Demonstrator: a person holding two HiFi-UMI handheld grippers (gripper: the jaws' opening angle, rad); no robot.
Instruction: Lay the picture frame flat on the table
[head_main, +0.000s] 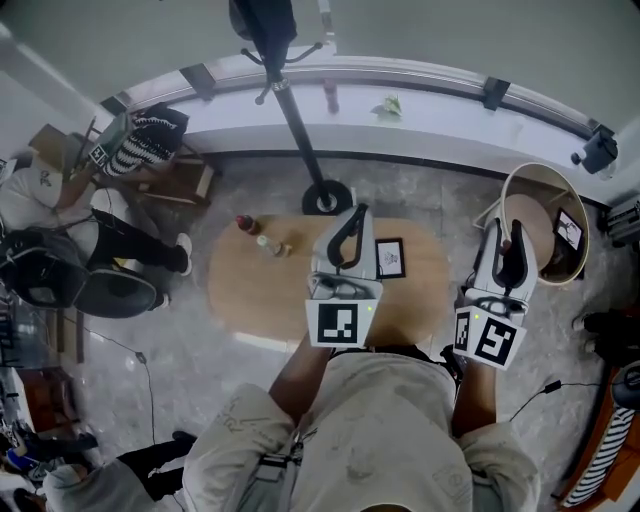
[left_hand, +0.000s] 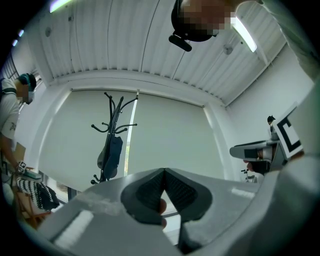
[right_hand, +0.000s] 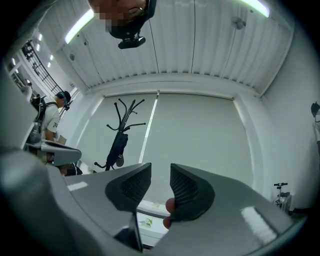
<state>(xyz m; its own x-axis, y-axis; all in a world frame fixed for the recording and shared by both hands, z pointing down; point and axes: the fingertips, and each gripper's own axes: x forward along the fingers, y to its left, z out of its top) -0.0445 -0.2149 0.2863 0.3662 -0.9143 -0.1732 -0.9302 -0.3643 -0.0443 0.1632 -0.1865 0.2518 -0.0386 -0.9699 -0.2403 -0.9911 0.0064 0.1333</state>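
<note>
The picture frame, dark-edged with a pale picture, is on the oval wooden table, right of centre, its face towards the head camera. I cannot tell whether it lies flat or leans. My left gripper is held over the table just left of the frame, shut with nothing in it; in the left gripper view its jaws meet at the tips and point up at the window blind. My right gripper is held off the table's right end, open and empty, a narrow gap showing between its jaws.
Two small bottles stand at the table's far left. A coat stand rises behind the table, its base by the far edge. A round tub chair sits at the right. A person sits at the left by a low shelf.
</note>
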